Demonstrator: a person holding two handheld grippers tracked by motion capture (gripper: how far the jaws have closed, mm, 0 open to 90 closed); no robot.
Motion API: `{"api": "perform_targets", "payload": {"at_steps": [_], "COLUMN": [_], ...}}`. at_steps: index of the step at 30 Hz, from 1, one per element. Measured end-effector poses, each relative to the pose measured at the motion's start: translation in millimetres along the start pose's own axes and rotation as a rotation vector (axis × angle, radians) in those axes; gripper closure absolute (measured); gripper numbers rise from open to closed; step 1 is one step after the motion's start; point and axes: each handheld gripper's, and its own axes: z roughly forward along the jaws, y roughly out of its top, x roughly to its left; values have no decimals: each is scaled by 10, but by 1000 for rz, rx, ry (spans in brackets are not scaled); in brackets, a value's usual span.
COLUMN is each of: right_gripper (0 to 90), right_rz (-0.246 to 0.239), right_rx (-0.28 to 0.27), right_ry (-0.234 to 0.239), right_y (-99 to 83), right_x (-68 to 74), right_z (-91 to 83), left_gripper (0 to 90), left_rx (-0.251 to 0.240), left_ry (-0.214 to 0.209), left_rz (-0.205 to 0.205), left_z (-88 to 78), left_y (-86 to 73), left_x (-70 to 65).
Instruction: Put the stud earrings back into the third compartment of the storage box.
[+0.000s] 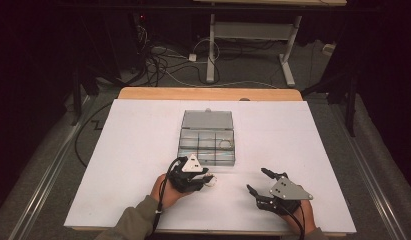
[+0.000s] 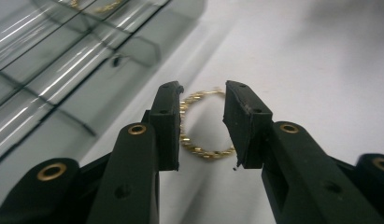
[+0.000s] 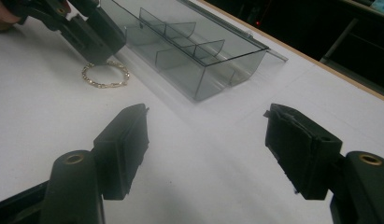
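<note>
Bracelet (image 2: 199, 126): gold chain ring, flat on my white bench (image 1: 143, 150), just beside clear organizer box (image 1: 207, 137).
Left claw (image 2: 202, 123): straddling it, pads at its rim, grip unconfirmed.
Right claw (image 3: 206, 149): released, apart.

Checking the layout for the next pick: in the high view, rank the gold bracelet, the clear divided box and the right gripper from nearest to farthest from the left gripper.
1. Gold bracelet: at the left gripper tips, between its jaws.
2. Clear divided box: just beyond, toward the table's far side.
3. Right gripper: off to the right, near the front edge.
</note>
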Motion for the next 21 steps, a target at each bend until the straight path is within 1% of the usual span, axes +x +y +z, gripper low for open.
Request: {"api": "perform_targets", "payload": {"at_steps": [2,4,6,9,12,15,17,18,19,21], "right_gripper": [306,306,306,306,306,306,306,306,306,306], "right_rz": [1,0,-1,-4,-2,-4,-1,-1,-3,-7], "right_rx": [1,2,2,5,5,9,7,9,12,13], "right_ry": [1,5,4,2,4,7,6,6,6,8], "right_y": [-3,-2,0,1,-2,-3,-3,-4,-4,-5], "right_x": [-3,-2,4,5,3,6,5,5,5,10], "right_z": [3,5,5,1,8,8,8,10,12,16], "left_gripper": [627,624,624,629,706,749,813,844,845,846], "left_rx": [9,34,68,80,79,81,80,75,72,69], "left_ry": [-21,-46,-53,-58,-62,-57,-64,-70,-76,-73], "left_rz": [23,38,47,37,11,27,47,44,41,45], "left_z": [7,46,100,104,96,94,87,85,83,79], "left_y": [1,2,-5,-4,-16,-21,-28,-34,-39,-40], "left_x": [-56,-88,-99,-85,-45,-55,-56,-47,-39,-43]}}
